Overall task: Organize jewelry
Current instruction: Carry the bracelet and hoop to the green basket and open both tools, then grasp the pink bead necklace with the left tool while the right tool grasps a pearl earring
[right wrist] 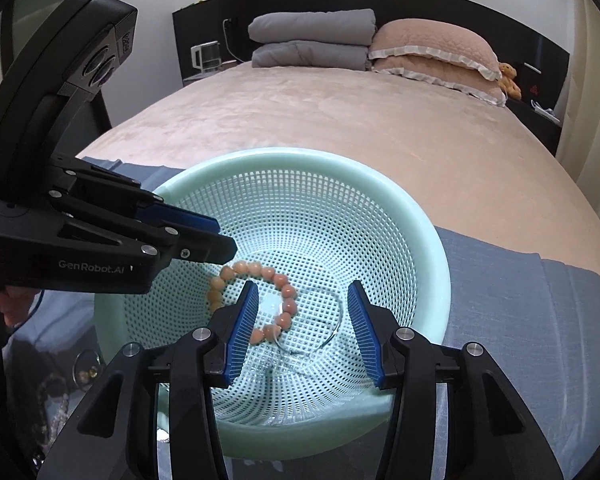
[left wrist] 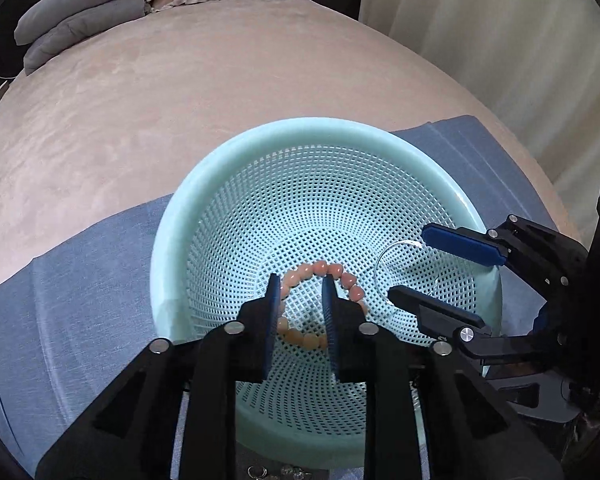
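Bead bracelet (left wrist: 324, 304) lies flat in the basket (left wrist: 204, 208) directly under the left tongs (left wrist: 302, 286), parted narrowly, gripping nothing; right tongs (right wrist: 304, 296) gape wider over a thin clear ring (right wrist: 320, 320).

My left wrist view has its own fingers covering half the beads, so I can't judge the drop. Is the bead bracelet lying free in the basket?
Observer: Yes. From the right wrist, the bead bracelet lies as a full loop on the floor of the basket. The left gripper tips sit over its far-left beads, not closed on them.
Operator: And the thin bangle?
Observer: The thin bangle lies on the floor too. It overlaps the loop's near beads, below the gap of the open right gripper.
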A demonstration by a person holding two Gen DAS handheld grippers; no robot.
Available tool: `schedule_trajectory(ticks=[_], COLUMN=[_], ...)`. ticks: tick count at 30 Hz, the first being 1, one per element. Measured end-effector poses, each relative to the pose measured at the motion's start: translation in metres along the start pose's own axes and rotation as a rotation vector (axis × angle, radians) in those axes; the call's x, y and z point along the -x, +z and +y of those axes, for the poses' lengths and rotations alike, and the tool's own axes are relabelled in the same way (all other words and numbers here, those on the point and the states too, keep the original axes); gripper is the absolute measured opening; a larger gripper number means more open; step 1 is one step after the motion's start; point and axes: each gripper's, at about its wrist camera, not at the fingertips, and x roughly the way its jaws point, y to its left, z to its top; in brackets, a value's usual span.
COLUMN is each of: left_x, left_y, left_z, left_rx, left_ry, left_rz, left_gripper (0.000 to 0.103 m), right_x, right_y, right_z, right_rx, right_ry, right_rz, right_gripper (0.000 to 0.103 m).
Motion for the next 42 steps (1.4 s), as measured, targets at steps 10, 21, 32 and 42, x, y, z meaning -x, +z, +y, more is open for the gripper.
schedule_trajectory(ticks=[10,21,32,42], left_x=[0.034,0.12,0.158,0.106], left_y=[-0.011,-0.058,-0.135,-0.201], left_z=[0.008,0.014,0.023,0.027], left_rx=[0.019,0.074,0.132,0.144], left_ry=[0.036,0.097,0.115,0.017], left_rz=[-0.005,-0.035,-0.065,-0.026], left_gripper=[0.031,0.041,0.059,0.065], right_x=[0.03,0.108,0.147,0.093], right_y=[0.005,0.007,-0.026,-0.089], right_z=[0.004,0.037,0.07,0.099], right_rx=[-0.001,0.033,0.032,0.034], right_ry=[-0.022,-0.016,0.022,0.076], right_rz=[-0.02,-0.063,-0.061,0.094], right_gripper=[0.05,0.049,0.049,0.042])
